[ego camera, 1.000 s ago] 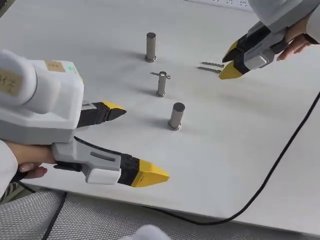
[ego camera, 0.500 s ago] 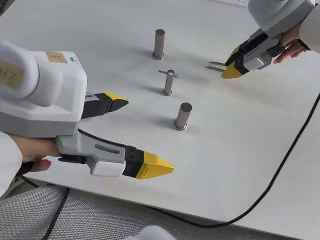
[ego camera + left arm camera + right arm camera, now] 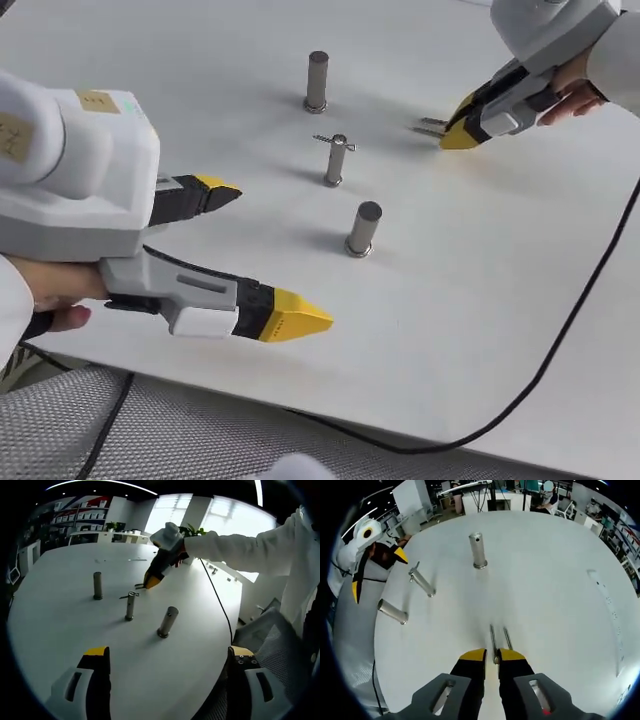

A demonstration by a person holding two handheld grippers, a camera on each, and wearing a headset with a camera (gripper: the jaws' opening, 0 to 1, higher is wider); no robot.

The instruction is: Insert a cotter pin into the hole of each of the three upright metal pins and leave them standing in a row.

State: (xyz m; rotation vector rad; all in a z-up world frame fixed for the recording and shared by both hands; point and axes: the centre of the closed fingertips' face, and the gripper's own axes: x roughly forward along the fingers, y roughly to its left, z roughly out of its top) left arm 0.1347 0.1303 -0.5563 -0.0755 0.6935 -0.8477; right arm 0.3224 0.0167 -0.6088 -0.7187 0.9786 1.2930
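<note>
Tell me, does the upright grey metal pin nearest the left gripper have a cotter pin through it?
No, the nearest metal pin stands bare; the middle pin carries a cotter pin.

Three metal pins stand in a row, a cotter pin through the middle pin; spare cotter pins lie flat nearby.

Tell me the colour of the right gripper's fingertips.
The right gripper's fingertips are yellow; best in the right gripper view.

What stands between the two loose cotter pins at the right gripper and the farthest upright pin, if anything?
Nothing visible does. Only bare table lies between the cotter pins and that farthest pin. The middle pin, with its cotter pin already in, stands off to the side.
</note>
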